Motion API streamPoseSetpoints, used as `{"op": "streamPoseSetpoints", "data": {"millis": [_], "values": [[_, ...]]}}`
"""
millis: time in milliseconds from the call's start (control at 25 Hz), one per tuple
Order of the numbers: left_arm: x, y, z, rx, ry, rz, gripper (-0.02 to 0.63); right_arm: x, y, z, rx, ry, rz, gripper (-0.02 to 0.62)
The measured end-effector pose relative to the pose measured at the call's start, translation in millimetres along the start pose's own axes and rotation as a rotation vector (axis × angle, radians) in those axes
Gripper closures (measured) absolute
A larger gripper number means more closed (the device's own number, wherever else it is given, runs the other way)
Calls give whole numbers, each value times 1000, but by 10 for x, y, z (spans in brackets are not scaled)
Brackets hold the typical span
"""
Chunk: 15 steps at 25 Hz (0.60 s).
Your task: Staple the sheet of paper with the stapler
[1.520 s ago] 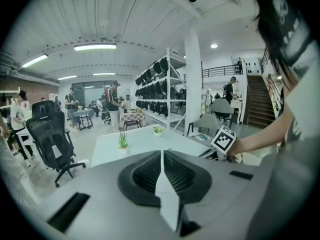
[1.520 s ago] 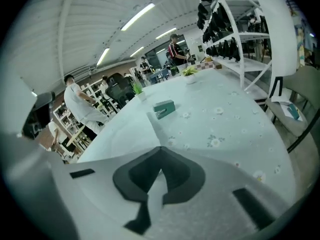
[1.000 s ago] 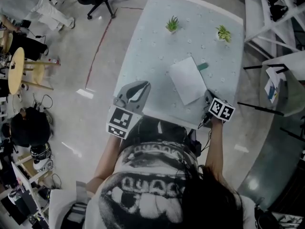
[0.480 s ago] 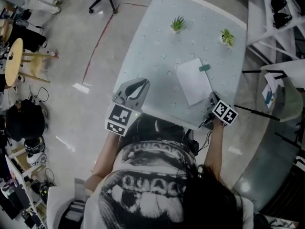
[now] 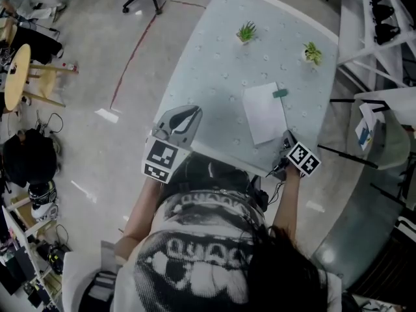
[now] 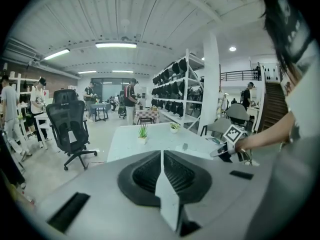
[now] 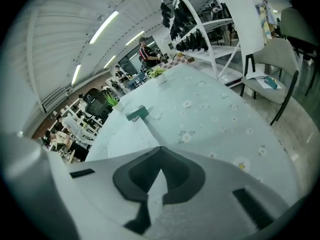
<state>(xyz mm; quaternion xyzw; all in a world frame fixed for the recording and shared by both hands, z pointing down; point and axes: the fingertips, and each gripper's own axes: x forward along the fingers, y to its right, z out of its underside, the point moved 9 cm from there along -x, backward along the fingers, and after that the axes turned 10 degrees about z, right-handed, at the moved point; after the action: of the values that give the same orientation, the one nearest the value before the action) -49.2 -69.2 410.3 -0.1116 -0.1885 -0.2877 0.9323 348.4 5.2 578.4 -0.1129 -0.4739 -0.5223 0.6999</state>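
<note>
left gripper (image 5: 192,114) and right gripper (image 5: 285,137) were both closed and empty, the sheet of paper (image 5: 264,112) lay on the table (image 5: 214,64) with the stapler (image 5: 279,93) at its far corner, so opening the jaws before reaching seemed wise

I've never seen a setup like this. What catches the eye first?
First, the two grey tools the person holds at the near edge of the table: the left gripper and the right gripper, each with a black-and-white marker cube, both shut and empty. Between them lies a white paper, with a small green stapler by its far corner. Two little plants stand at the far end.
</note>
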Motion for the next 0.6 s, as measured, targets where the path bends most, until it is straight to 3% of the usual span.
{"op": "streamPoseSetpoints", "data": {"millis": [600], "values": [[31,-20,30,-7,-5,0,591,85,-169,-16,-123,-44,-29,589]]}}
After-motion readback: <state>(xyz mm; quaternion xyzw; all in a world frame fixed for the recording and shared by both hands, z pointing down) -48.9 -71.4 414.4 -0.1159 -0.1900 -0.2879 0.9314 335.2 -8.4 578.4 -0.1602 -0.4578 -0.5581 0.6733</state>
